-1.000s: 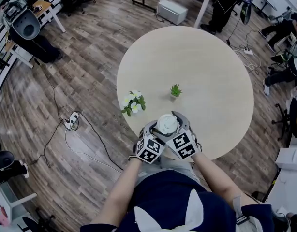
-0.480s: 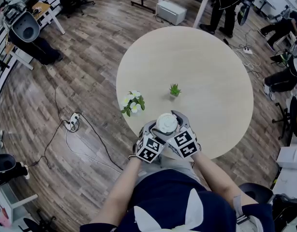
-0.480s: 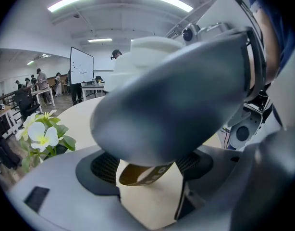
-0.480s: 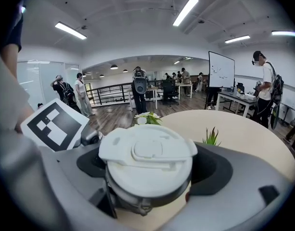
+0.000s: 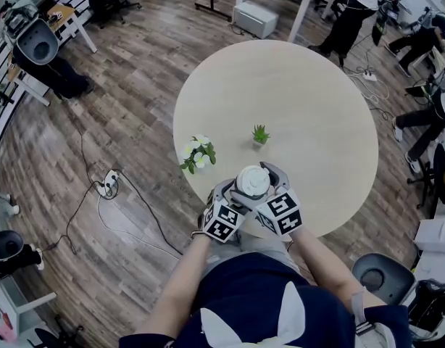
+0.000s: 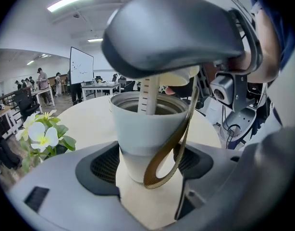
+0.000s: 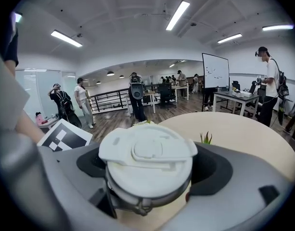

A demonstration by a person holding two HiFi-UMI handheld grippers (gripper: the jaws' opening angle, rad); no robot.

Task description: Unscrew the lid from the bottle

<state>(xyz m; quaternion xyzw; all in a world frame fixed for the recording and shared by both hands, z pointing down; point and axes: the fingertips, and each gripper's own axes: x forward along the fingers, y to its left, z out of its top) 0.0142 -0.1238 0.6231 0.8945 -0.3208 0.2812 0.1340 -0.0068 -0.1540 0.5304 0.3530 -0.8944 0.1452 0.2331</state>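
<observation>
Left gripper view: left gripper (image 6: 150, 174) clamps the bottle (image 6: 138, 134); right gripper (image 7: 150, 177) clamps the lid (image 7: 150, 150) just above its rim.

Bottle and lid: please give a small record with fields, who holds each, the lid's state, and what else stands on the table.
left gripper: shut on the bottle
right gripper: shut on the lid
lid: raised off the bottle, its straw reaching down inside
table: round; white flowers and a small green plant stand on it
</observation>
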